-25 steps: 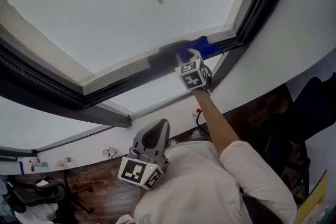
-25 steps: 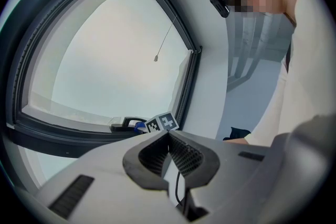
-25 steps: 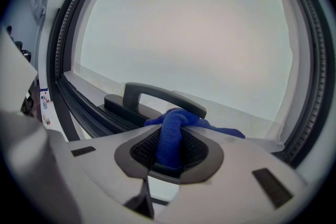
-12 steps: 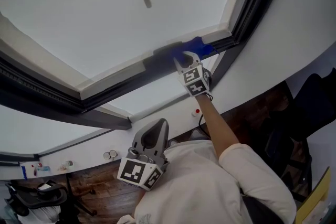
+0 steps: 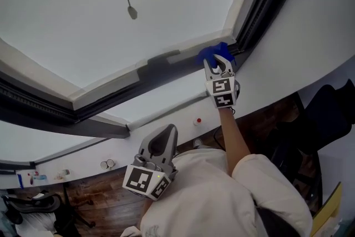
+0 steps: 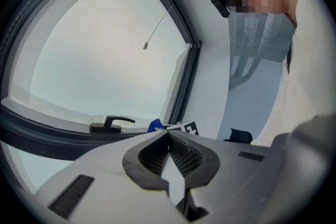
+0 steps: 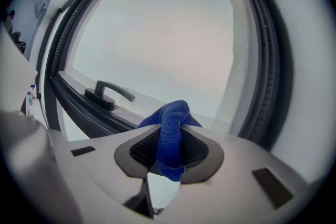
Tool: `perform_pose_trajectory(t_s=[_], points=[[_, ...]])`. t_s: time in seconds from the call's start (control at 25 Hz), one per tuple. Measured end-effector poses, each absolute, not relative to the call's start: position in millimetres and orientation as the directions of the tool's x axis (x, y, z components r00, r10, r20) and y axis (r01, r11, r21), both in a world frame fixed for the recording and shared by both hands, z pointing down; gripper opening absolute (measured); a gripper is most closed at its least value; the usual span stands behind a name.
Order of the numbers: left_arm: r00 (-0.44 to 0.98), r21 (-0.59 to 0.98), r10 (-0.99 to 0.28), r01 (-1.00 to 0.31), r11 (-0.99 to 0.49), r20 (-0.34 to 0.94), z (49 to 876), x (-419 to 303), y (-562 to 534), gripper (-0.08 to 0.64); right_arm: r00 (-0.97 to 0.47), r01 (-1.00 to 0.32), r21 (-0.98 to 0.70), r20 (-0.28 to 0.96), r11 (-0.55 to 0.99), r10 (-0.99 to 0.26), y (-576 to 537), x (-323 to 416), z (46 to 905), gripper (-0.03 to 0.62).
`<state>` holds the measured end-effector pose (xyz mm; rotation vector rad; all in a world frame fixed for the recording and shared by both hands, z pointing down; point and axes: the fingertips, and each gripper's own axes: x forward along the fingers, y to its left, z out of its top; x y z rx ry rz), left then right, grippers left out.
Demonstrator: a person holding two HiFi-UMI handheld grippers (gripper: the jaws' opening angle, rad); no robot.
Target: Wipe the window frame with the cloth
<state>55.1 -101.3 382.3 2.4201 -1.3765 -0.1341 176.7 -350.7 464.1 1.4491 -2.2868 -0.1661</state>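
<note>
While working the bottom rail of the dark-grey-and-white window frame (image 5: 111,98), holding the blue terry cloth (image 5: 213,53) clamped tight between the jaws of the right gripper (image 5: 217,65), with a bunch poking out past the tips. Looks pressed onto the rail well right of the black lever handle (image 5: 161,62), close to the bottom-right corner where rail meets upright. Nothing doing on the left gripper (image 5: 162,141): jaws closed on nothing, parked low against the white shirt (image 5: 211,197), well below the handle and off the frame. Progress estimate: mid-task at best. Can't verify any stretch as clean, with no visible dust or wipe marks either side of the handle. Judging by position alone, near the end of a pass on the rail right of the handle. Probably still to do: upright above the corner, rail left of the handle, around the handle base, plus the top of the frame, which is out of shot. Cloth grip looks secure, no regrip needed.
</note>
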Motion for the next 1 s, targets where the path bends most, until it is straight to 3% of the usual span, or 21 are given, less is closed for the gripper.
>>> perform_pose_trajectory(t_s=[0.4,1.0], points=[[0.524,0.369,-0.849,-0.803,-0.468,0.064,381,121,-131,0.009,-0.144,-0.813,0.487,0.362,0.319,-0.921,-389,302,459,0.081],[0.352,0.363,-0.931,-0.883,-0.298,0.092,392,135,-145,0.009,-0.264,-0.778,0.449,0.401,0.439,-0.877,-433,296,496,0.083]])
